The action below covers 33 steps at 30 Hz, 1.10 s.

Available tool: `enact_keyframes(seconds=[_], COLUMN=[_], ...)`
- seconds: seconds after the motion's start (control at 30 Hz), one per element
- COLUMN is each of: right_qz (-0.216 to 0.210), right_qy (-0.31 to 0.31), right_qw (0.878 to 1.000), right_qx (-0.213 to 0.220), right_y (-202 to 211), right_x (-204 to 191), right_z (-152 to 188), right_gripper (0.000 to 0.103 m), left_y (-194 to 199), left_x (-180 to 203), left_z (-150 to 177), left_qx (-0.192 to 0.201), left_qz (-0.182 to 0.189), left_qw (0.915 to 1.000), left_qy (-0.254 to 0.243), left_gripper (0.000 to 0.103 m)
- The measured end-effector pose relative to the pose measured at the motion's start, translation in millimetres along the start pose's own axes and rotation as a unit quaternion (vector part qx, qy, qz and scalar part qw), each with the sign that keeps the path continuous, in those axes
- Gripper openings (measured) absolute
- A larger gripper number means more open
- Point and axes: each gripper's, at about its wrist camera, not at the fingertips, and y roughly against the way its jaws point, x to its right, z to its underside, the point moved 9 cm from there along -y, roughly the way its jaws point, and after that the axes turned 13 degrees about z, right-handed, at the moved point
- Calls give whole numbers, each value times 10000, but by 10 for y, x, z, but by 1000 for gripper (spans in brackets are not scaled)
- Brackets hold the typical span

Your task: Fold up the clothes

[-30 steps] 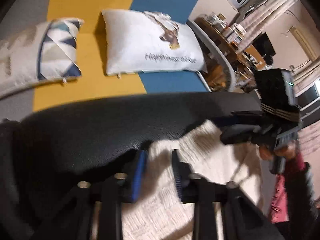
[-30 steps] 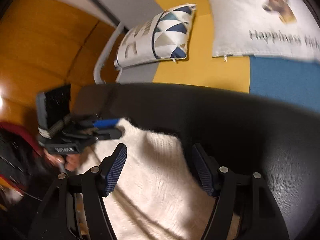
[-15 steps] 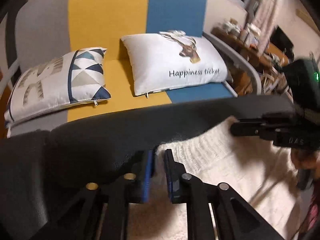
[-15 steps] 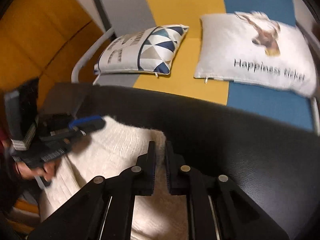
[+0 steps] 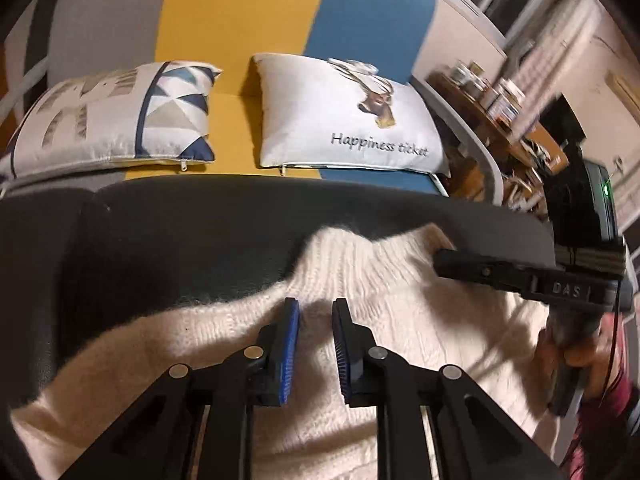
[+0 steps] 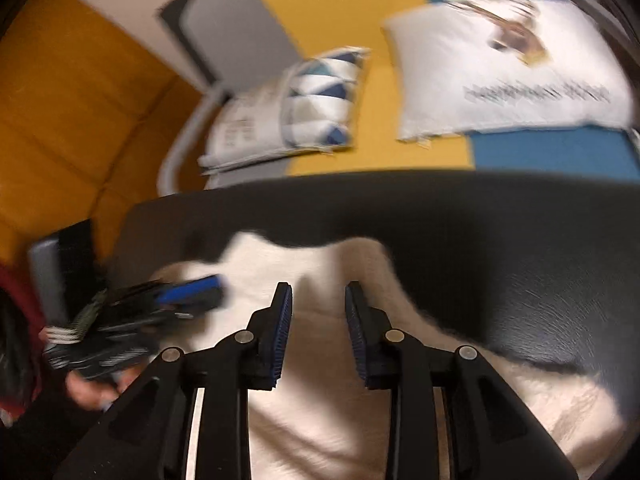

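A cream knitted sweater (image 5: 372,288) lies on a black padded surface (image 5: 180,240); it also shows in the right wrist view (image 6: 320,400). My left gripper (image 5: 315,308) is open with a narrow gap, just above the sweater near its far edge, holding nothing. My right gripper (image 6: 318,294) is open over the sweater's far edge, empty. The right gripper shows in the left wrist view (image 5: 500,274) at the sweater's right side. The left gripper shows blurred in the right wrist view (image 6: 188,294) at the sweater's left side.
Behind the black surface is a sofa in grey, yellow (image 5: 224,8) and blue. A triangle-patterned pillow (image 5: 116,112) and a white "Happiness ticket" pillow (image 5: 344,116) lie on it. A cluttered wooden table (image 5: 508,120) stands at the far right.
Both grippers closed on the sweater half a second ago and have now opened again, letting it go. The sweater lies spread further across the black surface. The right wrist view is blurred by motion.
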Motion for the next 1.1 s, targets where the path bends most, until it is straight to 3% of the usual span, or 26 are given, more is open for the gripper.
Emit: enact_keyframes(seconds=[0.1, 0.2, 0.27, 0.33, 0.4, 0.5, 0.6, 0.73, 0.87, 0.97, 1.1], right_qz=[-98, -349, -584, -634, -661, -160, -229, -478, 47, 57, -10], right_qy=[-318, -439, -450, -532, -617, -953, -1330, -1431, -1767, -1940, -2077], right_qw=[9993, 9974, 9953, 9942, 9930, 9925, 9873, 9851, 9834, 9794, 9761], right_qx=[145, 450, 620, 692, 755, 750, 841, 826, 415, 565, 636], right_y=[126, 480, 810, 1092, 1361, 1444, 1439, 1275, 933, 935, 1044], right_x=[82, 76, 52, 102, 172, 397, 481, 361, 525, 617, 638], right_z=[15, 123, 358, 673, 1092, 1467, 1561, 1408, 1398, 1417, 1512], right_gripper=[30, 30, 34, 47, 49, 49, 49, 49, 46, 33, 35], left_y=[100, 416, 666, 908, 1076, 1225, 1198, 1219, 1138, 1073, 1230], left_x=[15, 76, 156, 260, 325, 321, 94, -47, -96, -132, -46], left_z=[29, 168, 405, 686, 954, 1302, 1486, 1523, 1485, 1443, 1330], left_qx=[99, 434, 565, 711, 812, 878, 809, 921, 856, 851, 981], left_qz=[194, 583, 789, 904, 888, 607, 208, 313, 356, 333, 508], left_qw=[9993, 9955, 9931, 9917, 9918, 9938, 9940, 9894, 9893, 9900, 9886], left_qy=[311, 603, 659, 571, 429, 300, 710, 1082, 1127, 1078, 1026], left_gripper=[17, 18, 19, 19, 19, 19, 19, 19, 18, 17, 19])
